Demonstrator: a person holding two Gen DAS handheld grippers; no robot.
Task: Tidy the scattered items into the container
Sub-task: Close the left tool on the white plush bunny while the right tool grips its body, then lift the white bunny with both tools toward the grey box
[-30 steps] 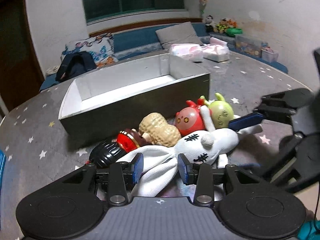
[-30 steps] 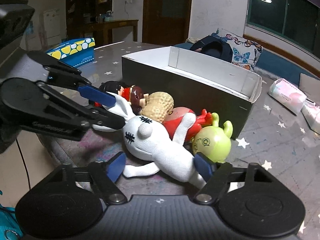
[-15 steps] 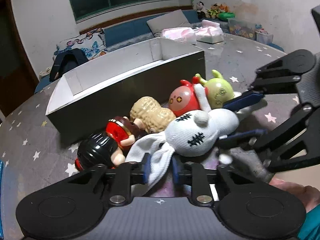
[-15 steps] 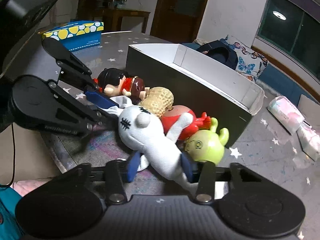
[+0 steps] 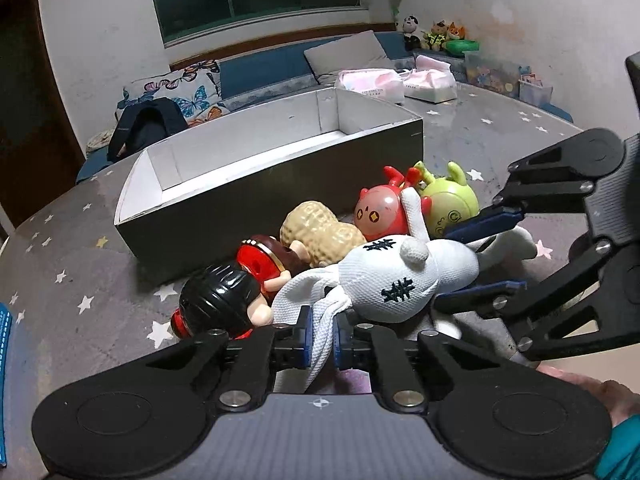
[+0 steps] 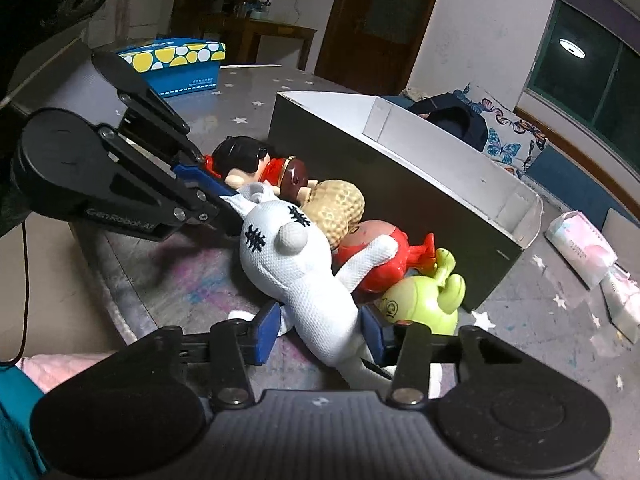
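A white plush rabbit (image 5: 400,276) (image 6: 296,264) lies in front of the open grey box (image 5: 256,204) (image 6: 400,184). My left gripper (image 5: 322,332) is shut on the rabbit's ears; it shows from the side in the right wrist view (image 6: 224,200). My right gripper (image 6: 320,332) is shut on the rabbit's body; it shows at the right of the left wrist view (image 5: 480,260). Behind the rabbit lie a black-haired doll (image 5: 216,300) (image 6: 244,160), a peanut toy (image 5: 320,232) (image 6: 336,204), a red figure (image 5: 380,212) (image 6: 384,264) and a green figure (image 5: 452,204) (image 6: 424,304).
The grey star-patterned table (image 5: 80,280) also holds pink tissue packs (image 5: 372,84) (image 6: 580,244) beyond the box and a blue and yellow tissue box (image 6: 180,64) at the far left. The table's front edge (image 6: 108,300) runs close below the toys.
Both grippers have closed on the white rabbit: the left on its ears, the right on its body. The rabbit has lifted slightly off the table.
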